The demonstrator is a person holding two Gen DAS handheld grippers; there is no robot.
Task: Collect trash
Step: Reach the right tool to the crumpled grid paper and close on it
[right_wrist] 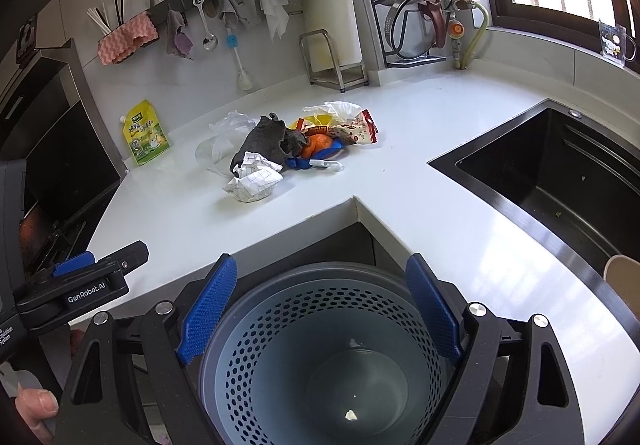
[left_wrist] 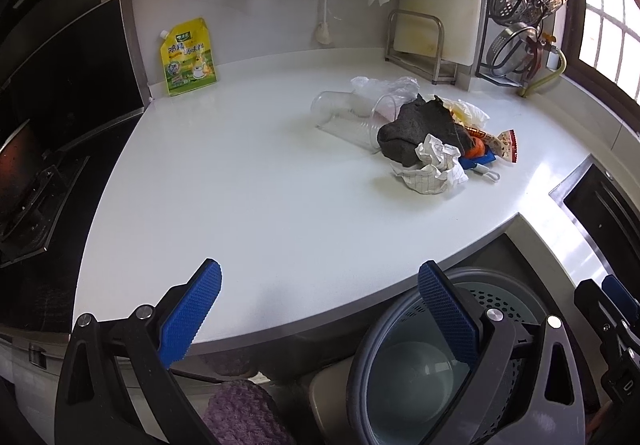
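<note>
Both grippers are spread wide and hold nothing. The left gripper [left_wrist: 320,313] hovers at the near edge of the white counter [left_wrist: 240,185], and the right gripper [right_wrist: 320,305] hangs directly above the perforated grey bin [right_wrist: 320,357], which is empty save for a small pale scrap at its bottom. The trash pile lies ahead of both on the counter — a clear plastic cup [left_wrist: 348,117] on its side, a dark grey rag [right_wrist: 268,143], crumpled checked paper [right_wrist: 256,179], a snack wrapper [right_wrist: 356,131] and orange peel [right_wrist: 318,143]. Right of the right gripper sits the dark sink [right_wrist: 560,173]; a yellow pouch [left_wrist: 188,57] stands far ahead-left.
</note>
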